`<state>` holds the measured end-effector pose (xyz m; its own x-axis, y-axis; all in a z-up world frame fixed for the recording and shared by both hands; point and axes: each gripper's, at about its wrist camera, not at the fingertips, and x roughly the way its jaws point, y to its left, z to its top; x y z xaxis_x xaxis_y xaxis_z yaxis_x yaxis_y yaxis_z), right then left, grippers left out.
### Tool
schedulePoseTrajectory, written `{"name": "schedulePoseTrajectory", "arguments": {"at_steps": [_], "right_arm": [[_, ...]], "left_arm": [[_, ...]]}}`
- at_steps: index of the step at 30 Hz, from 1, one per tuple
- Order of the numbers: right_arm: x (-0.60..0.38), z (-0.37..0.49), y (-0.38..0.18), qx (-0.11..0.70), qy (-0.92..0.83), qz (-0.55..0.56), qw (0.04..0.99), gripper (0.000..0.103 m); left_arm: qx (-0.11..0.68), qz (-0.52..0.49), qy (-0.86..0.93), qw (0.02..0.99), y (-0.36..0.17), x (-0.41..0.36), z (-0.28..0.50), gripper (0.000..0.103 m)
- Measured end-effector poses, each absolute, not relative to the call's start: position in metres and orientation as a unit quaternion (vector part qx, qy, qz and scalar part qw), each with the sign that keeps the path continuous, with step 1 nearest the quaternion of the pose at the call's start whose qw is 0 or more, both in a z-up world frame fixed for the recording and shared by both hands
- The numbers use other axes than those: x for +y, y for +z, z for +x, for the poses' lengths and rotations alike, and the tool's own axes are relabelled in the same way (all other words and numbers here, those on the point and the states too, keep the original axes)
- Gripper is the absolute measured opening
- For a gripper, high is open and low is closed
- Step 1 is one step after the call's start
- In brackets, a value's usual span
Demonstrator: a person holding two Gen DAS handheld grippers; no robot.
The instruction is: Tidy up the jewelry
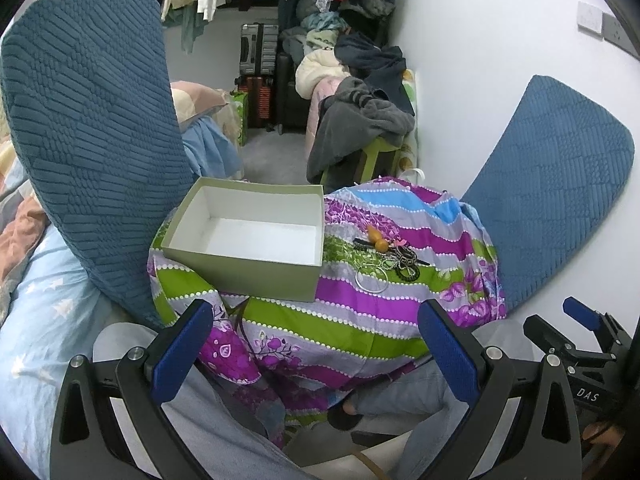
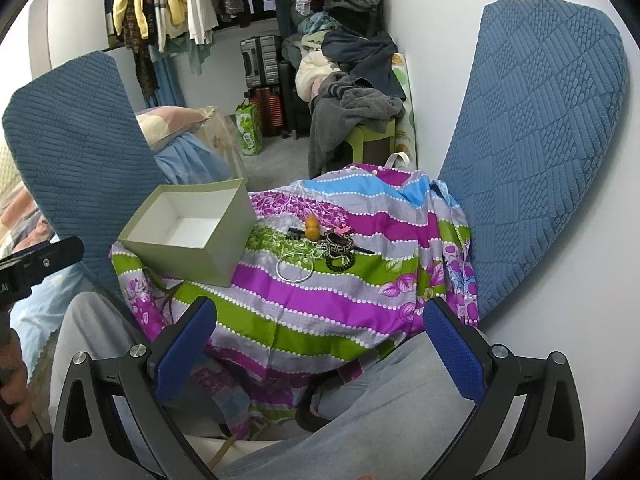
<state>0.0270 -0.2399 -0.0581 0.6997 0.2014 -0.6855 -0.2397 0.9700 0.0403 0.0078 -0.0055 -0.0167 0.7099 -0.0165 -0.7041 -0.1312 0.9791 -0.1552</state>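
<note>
Both tongs hang low over the person's lap with nothing between their blue pads. The left gripper (image 1: 316,344) is spread wide, and so is the right gripper (image 2: 320,344). Ahead of them a striped floral cloth (image 1: 320,320) drapes over a raised surface. On it, up ahead and a little left of the left tongs, sits an open pale green box (image 1: 248,256) with a bare white inside. The jewelry lies in a small heap beyond the tongs and to the right of the box: a silver bangle (image 1: 372,280) nearest the tongs and just beside the box's corner, a black beaded bracelet (image 1: 408,273) touching a patterned woven bracelet (image 2: 339,245), and behind them an orange gourd charm (image 1: 378,239). Two blue quilted cushions (image 2: 540,152) flank the scene
</note>
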Motion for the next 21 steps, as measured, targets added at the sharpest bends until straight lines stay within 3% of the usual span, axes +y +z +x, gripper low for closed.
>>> {"name": "schedulePoseTrajectory", "arguments": {"at_steps": [21], "right_arm": [[-0.2419, 0.0358, -0.0572, 0.368, 0.129, -0.012, 0.921, 0.103]], "left_arm": [[0.381, -0.102, 0.035, 0.918, -0.0184, -0.0064, 0.0115, 0.102]]}}
